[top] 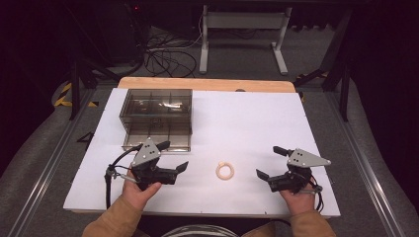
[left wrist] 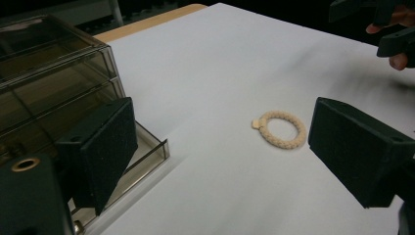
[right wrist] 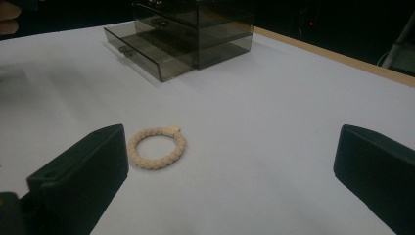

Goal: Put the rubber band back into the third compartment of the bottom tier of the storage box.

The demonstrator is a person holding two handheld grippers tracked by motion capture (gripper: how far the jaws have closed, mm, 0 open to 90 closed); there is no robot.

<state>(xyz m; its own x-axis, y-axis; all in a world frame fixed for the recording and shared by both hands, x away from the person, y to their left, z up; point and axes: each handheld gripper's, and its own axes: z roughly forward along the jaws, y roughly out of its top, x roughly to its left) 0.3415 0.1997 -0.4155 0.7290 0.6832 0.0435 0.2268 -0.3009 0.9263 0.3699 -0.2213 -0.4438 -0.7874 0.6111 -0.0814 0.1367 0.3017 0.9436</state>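
From the high view, a cream braided ring [top: 225, 171] lies flat on the white table sheet [top: 247, 118], between the left gripper [top: 174, 159] and right gripper [top: 267, 163], both spread wide and empty, seemingly poised to approach it.

The left gripper view shows a smoked clear plastic drawer box [left wrist: 54, 88], bottom drawer pulled out, probably awaiting the ring.

The right gripper view shows the ring's plaited texture and small tab.

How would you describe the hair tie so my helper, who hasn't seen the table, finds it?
On the white table, look between the two hand-held grippers, right of the smoky plastic drawer box. The hair tie lies flat there: a small beige braided ring, the one loose item.
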